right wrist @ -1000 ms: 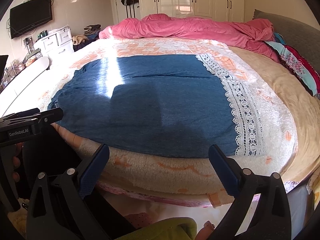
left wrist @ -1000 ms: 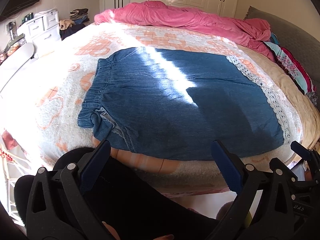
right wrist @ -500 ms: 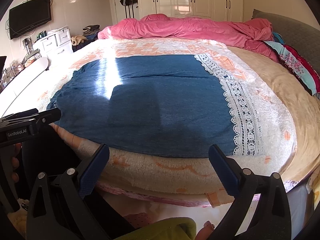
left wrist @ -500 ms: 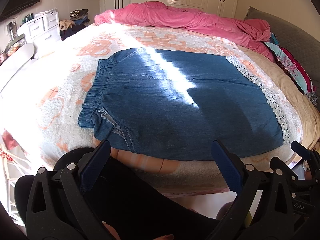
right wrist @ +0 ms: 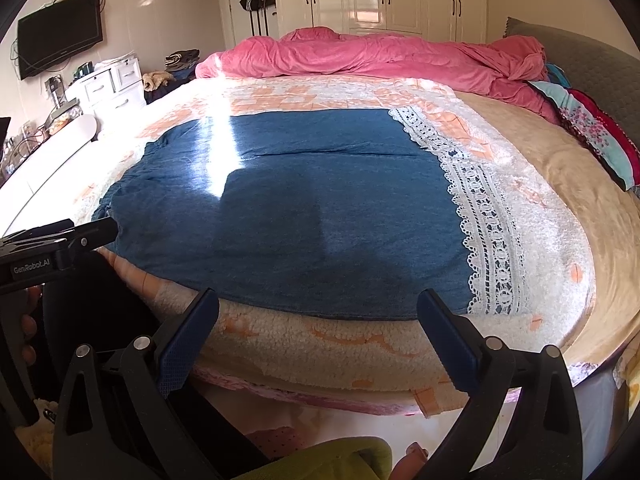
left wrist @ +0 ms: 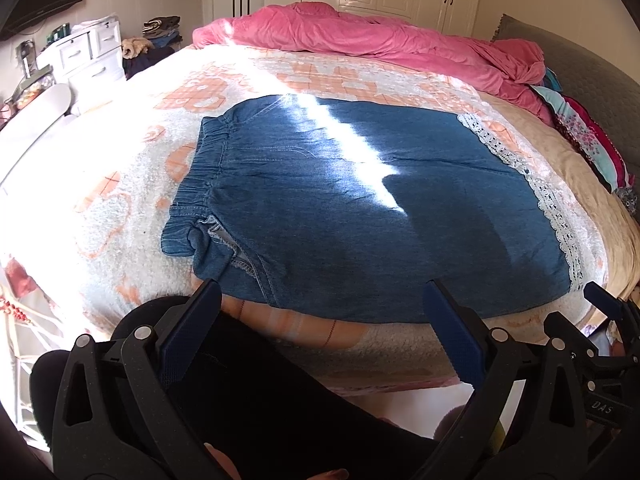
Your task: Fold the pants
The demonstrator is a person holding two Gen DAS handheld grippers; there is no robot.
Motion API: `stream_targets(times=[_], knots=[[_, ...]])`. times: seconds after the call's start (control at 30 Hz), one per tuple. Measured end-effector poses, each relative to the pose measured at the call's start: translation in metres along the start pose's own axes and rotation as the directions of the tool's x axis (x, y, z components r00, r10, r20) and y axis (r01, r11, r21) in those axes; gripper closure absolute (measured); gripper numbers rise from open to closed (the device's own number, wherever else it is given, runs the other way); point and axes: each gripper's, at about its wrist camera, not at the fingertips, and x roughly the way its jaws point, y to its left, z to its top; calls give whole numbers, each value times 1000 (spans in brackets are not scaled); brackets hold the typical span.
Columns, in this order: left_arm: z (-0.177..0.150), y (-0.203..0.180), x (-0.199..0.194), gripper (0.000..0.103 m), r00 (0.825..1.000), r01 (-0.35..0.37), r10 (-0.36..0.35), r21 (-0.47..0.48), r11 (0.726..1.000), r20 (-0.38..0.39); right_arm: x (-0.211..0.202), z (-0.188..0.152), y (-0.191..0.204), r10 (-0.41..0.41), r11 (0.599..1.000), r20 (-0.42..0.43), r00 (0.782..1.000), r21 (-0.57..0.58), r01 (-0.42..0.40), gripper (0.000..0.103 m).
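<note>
Blue denim pants (left wrist: 360,216) lay spread flat on the bed (left wrist: 120,184), over a white and orange patterned blanket (right wrist: 328,344), near the front edge. Elastic waistband (left wrist: 200,184) toward 9 o'clock in the left wrist view, white lace hem (right wrist: 484,216) toward 3 o'clock. Crossed by a strip of sunlight running from 12 toward 6 o'clock. Pink quilt (right wrist: 380,56) bunched at 12 o'clock along the far side of the bed.

Left hand-held gripper (left wrist: 320,332) hung at 6 o'clock just short of the bed's edge, fingers spread wide, gripping nothing, apart from the pants. Right hand-held gripper (right wrist: 320,336) likewise at 6 o'clock in its own view, fingers spread wide, empty, clear of the fabric.
</note>
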Motion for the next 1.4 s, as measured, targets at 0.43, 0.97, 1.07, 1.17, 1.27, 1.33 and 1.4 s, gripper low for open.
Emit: stream_targets(times=[0.43,0.97,1.07,1.17,1.27,1.33,1.4], knots=[[9,13,11,8,1000,-1,1,-25,1000,-9,19,23,11,43,998,-16,999,-33,-44,4],[67,66,54,8,999,-45,42,-90,995,-33,95,97,42,136,985,-102,985,-97,-146,4],[83,81,66,9,998,-53,48,-109,993,-42,110,115,46,142,981,-115,983,-120,-156,4],[101,92,79,9,997,-67,62,-115,991,-45,126,137,52,144,977,-114,983,-142,-159,4],[119,103,92,9,996,-73,68,-118,990,-51,138,160,56,148,974,-89,985,-157,-161,4],[132,112,106,9,996,-54,44,-122,991,-77,147,175,60,141,974,-88,986,-168,-154,4],[142,119,120,8,993,-17,4,-107,994,-119,159,191,63,181,965,-97,979,-175,-196,4]])
